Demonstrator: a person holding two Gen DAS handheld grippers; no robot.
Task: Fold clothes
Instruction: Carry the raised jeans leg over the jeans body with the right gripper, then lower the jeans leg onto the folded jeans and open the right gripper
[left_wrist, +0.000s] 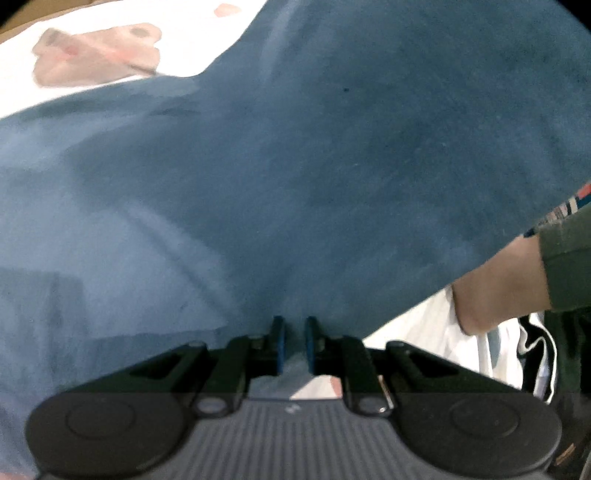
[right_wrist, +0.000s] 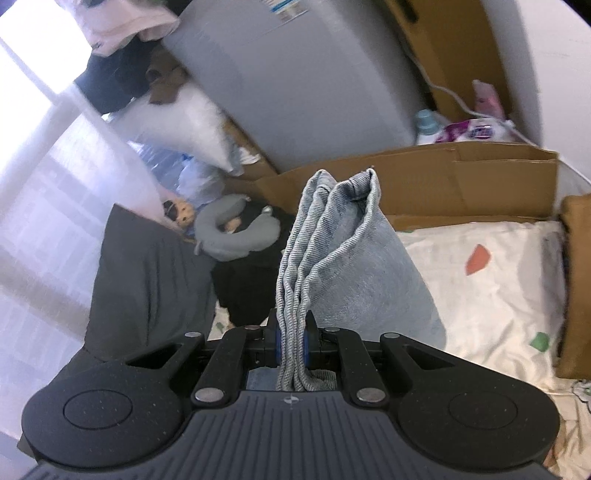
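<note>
**A:** how far along is the fold? The blue garment (left_wrist: 295, 166) fills the left view, hanging over the white printed sheet (left_wrist: 122, 22), so I'd guess mid-fold, nothing laid flat yet.

**B:** agreed. Left gripper (left_wrist: 294, 345) is pinched shut on its edge, right gripper (right_wrist: 291, 345) clamps a bunched hem. Cardboard box (right_wrist: 461, 177) behind: contents hidden.
</note>
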